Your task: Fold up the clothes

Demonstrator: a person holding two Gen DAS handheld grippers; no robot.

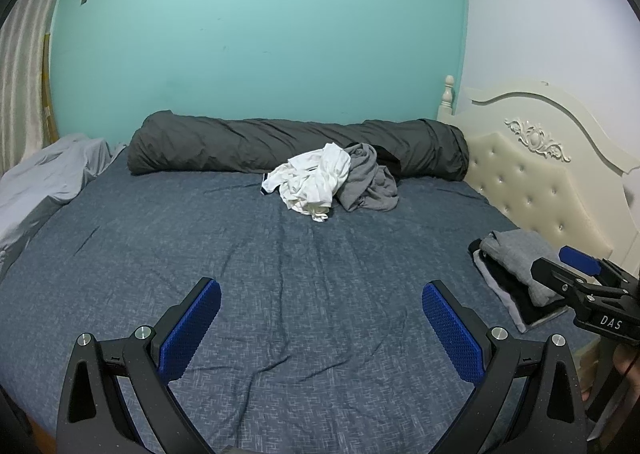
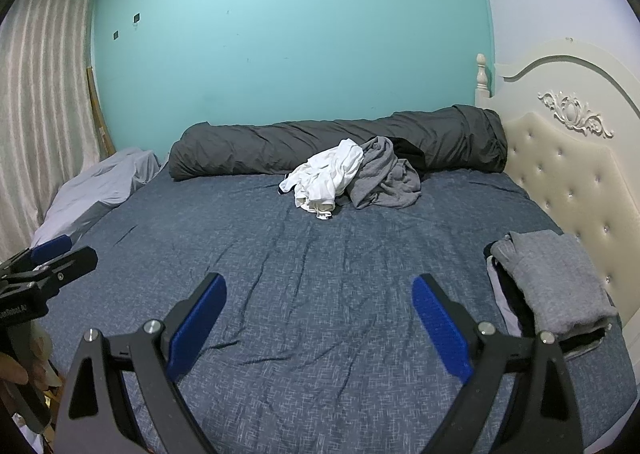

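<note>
Both blue-padded fingers of the left gripper stand spread wide in the left wrist view, with nothing between them, hovering over the wrinkled dark blue bedsheet. Taking the long dark grey rolled duvet at the far edge of the bed as the landmark, a crumpled white garment lies just in front of its middle, touching a crumpled grey garment on its right (a bit of black cloth shows behind the grey one, against the duvet). Well nearer than the duvet's right end, beside the cream tufted headboard, sits a stack of folded clothes, grey on top of black. The right gripper reaches in front of that stack at the frame's right edge; whether its fingers are apart I cannot tell from this view.

Seen from the right wrist view, the right gripper is likewise spread wide and empty above the bedsheet. The white garment and grey garment lie together before the duvet. The folded stack rests near the headboard. At the left edge the left gripper shows, held by a hand.
</note>
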